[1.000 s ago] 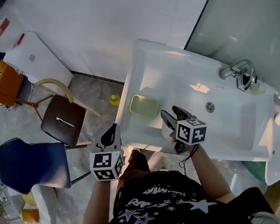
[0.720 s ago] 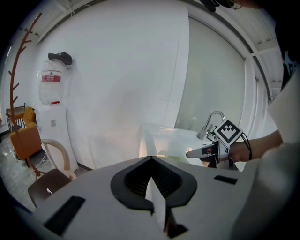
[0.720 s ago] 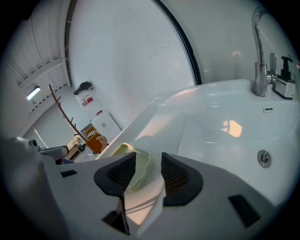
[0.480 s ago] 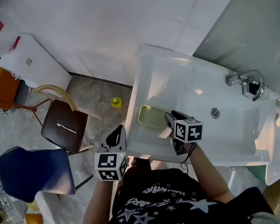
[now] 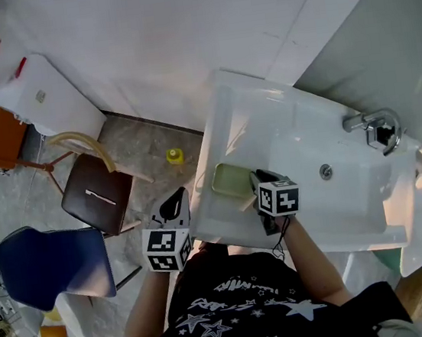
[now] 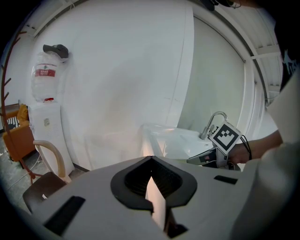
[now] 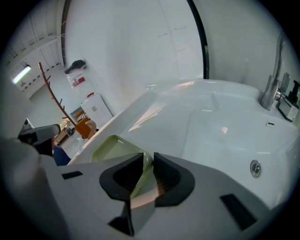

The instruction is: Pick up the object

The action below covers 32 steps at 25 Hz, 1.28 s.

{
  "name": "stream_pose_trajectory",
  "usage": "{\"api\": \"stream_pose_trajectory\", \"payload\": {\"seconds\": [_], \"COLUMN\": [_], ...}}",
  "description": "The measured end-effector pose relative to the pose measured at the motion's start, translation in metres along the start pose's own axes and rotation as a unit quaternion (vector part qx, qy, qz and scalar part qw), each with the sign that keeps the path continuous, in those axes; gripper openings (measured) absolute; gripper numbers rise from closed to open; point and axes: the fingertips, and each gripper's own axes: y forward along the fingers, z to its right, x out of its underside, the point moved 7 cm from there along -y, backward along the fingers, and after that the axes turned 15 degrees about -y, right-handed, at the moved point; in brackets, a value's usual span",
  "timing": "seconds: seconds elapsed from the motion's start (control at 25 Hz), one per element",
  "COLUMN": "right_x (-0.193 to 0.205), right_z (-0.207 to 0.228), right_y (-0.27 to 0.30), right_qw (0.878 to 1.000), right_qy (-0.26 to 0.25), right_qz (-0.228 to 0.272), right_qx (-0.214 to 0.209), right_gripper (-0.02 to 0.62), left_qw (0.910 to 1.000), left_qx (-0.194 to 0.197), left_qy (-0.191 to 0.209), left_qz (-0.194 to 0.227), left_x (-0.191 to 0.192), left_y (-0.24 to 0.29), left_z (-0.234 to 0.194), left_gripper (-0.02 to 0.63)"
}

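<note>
A pale green shallow dish (image 5: 230, 178) lies on the left rim of a white sink (image 5: 221, 97). My right gripper (image 5: 257, 181) reaches down to the dish's near right edge. In the right gripper view the dish (image 7: 112, 146) has its rim between the jaws of the right gripper (image 7: 148, 159). Those jaws have just been closing and now pinch the rim. My left gripper (image 5: 175, 201) hangs left of the sink, over the floor, apart from the dish. Seen in its own view, the left gripper (image 6: 151, 161) is shut and holds nothing.
A chrome faucet (image 5: 375, 125) stands at the sink's far right, with the drain (image 7: 255, 167) in the basin. On the floor to the left are a brown wooden chair (image 5: 97, 193), a blue chair (image 5: 54, 265) and a small yellow object (image 5: 175, 155).
The right gripper's jaws have gone from wide open to closed round the dish's edge, and it has sunk toward the dish. The left gripper has shifted slightly toward the sink.
</note>
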Motion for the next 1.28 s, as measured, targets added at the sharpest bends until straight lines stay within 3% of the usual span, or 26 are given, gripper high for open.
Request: {"api": "stream_pose_trajectory", "payload": {"seconds": [0.28,0.76,1.28], "right_x": [-0.003,-0.002,0.027], "right_z": [-0.004,0.001,0.053], "right_y": [0.002,-0.010,-0.109], "right_qw": [0.999,1.000,0.996], "right_qy": [-0.013,-0.006,0.018], "right_qz": [-0.018,-0.004,0.074], "right_qx": [0.027,0.020,0.046], "right_gripper": [0.072,0.048,0.044], "left_qw": [1.0000,0.9999,0.9989], "left_qx": [0.002,-0.004,0.008], "left_qy": [-0.004,0.005,0.035], "left_qz": [0.000,0.015,0.031], "left_x": [-0.002,-0.005,0.019], "left_y": [0.001,-0.007,-0.032], "left_z": [-0.004,0.007,0.090], "left_gripper": [0.017,0.017,0.017]}}
